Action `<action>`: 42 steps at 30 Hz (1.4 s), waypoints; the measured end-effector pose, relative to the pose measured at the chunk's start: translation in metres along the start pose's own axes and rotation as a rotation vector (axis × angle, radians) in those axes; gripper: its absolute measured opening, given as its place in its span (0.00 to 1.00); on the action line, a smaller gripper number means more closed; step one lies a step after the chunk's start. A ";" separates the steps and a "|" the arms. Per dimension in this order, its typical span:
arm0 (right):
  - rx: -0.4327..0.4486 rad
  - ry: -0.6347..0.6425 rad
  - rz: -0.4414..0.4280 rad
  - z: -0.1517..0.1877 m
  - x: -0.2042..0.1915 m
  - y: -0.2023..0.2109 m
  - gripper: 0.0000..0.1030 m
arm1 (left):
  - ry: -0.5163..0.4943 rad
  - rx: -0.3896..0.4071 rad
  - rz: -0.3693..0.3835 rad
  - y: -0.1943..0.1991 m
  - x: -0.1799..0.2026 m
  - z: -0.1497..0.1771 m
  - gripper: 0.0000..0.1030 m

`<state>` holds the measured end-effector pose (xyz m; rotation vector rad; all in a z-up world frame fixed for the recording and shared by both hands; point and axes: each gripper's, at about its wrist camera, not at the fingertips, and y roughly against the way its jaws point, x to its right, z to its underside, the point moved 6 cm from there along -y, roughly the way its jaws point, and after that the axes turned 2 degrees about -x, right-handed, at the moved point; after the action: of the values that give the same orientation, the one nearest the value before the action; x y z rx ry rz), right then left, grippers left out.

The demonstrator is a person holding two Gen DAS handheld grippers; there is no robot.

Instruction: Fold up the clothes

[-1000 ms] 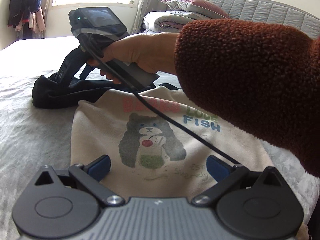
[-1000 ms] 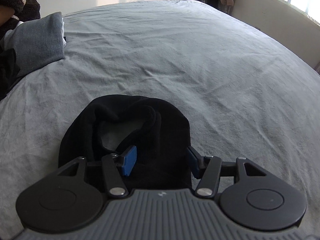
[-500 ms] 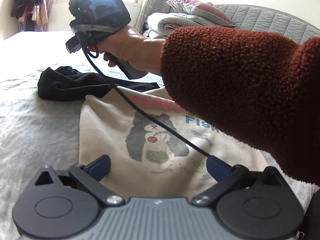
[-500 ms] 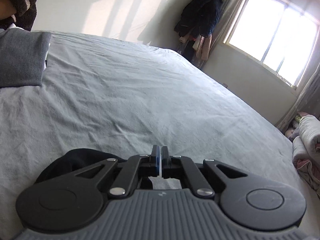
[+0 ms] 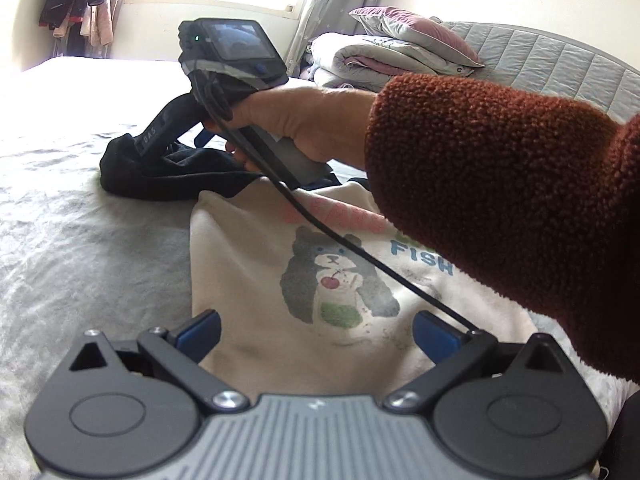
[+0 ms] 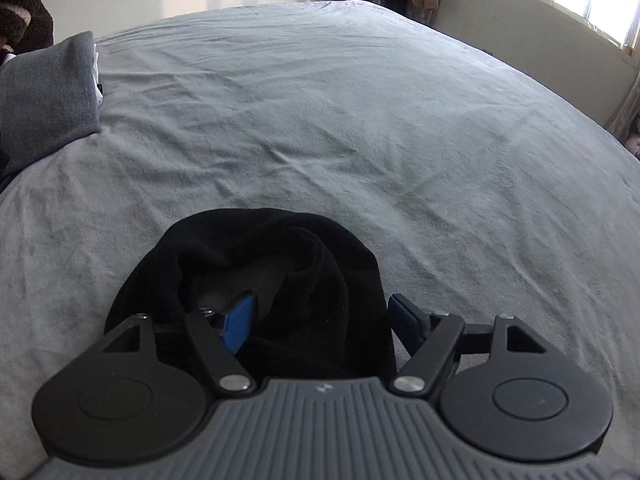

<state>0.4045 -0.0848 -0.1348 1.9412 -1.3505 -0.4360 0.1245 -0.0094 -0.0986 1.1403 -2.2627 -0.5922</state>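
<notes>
Fuzzy fleece sleeve (image 5: 500,200), matt, perhaps plastic tongs (image 6: 320,316)

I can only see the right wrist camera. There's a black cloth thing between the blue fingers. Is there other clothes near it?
Observer: Yes. The left wrist view shows a cream sweatshirt lying flat on the bed, just behind the black garment.
Operator: Does it have a picture on it?
Observer: A bear holding a cherry, with the word FISH beside it.
Operator: What's the other gripper doing?
Observer: The left gripper is open, over the sweatshirt's near edge.
Operator: Who's holding mine?
Observer: A hand in a fuzzy rust-brown sleeve holds the right gripper.
</notes>
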 end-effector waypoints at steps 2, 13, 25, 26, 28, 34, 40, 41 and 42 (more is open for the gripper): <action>-0.015 0.011 0.020 0.007 -0.003 -0.007 0.43 | -0.005 0.007 0.000 0.002 0.001 -0.001 0.99; 0.206 0.115 0.174 -0.018 0.010 0.021 0.13 | 0.007 0.001 0.004 0.002 -0.003 0.001 0.99; 0.358 0.516 0.199 -0.091 -0.073 0.030 1.00 | -0.005 0.015 -0.054 -0.003 -0.007 -0.002 0.99; 0.335 0.551 0.245 -0.089 -0.074 0.029 1.00 | -0.014 0.019 -0.066 -0.003 -0.007 -0.002 0.99; 0.340 0.532 0.346 -0.083 -0.063 0.039 0.99 | -0.039 0.042 -0.091 -0.002 -0.008 -0.004 0.99; 0.452 0.136 0.313 -0.036 0.007 0.147 0.99 | -0.114 0.172 -0.186 0.008 -0.012 -0.014 0.99; 0.557 -0.269 0.169 0.086 0.060 0.272 1.00 | -0.024 0.292 -0.160 0.023 -0.039 -0.035 0.99; 0.567 -0.320 0.155 0.112 0.063 0.289 1.00 | 0.017 0.304 -0.143 0.025 -0.047 -0.039 0.99; 0.576 -0.371 0.141 0.137 0.066 0.306 1.00 | 0.062 0.314 -0.124 0.026 -0.057 -0.042 0.99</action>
<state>0.1394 -0.2534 0.0003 2.2713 -2.0114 -0.3769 0.1642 0.0461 -0.0658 1.4363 -2.2973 -0.2460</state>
